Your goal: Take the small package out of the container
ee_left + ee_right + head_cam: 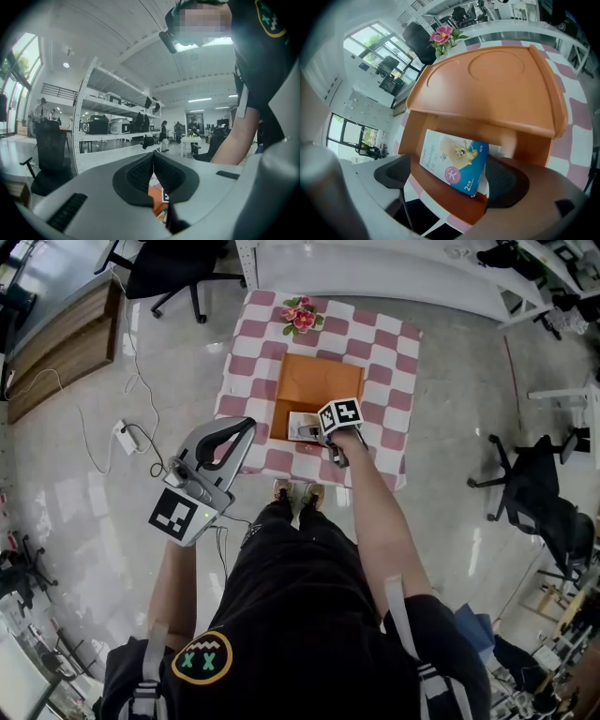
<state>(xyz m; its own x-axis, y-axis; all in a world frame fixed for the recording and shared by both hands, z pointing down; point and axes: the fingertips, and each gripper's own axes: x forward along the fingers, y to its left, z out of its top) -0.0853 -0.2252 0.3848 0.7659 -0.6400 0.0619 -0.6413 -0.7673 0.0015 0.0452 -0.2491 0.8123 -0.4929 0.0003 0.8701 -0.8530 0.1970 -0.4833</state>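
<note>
Progress: small package (454,161) inside orange container (497,89), not lifted | right gripper (450,180): jaws spread around package, unclamped | left gripper (153,173): clenched, empty | remaining: grip, lift out

The head camera looks steeply down from above the person. It takes in the whole checked table (375,352) from well off, with the left tool (246,427) out over the floor (84,521) and the right tool (323,430) at the orange container (314,381).

The right tool's camera sits very near that container (487,89). It faces into the open side at the package (454,161), with the flowers (444,35) beyond. The head view shares all three with it.

The left tool's camera faces across the room and upward, toward shelves (112,108) and the ceiling. It shares only a sliver of the orange container low between its jaws.
</note>
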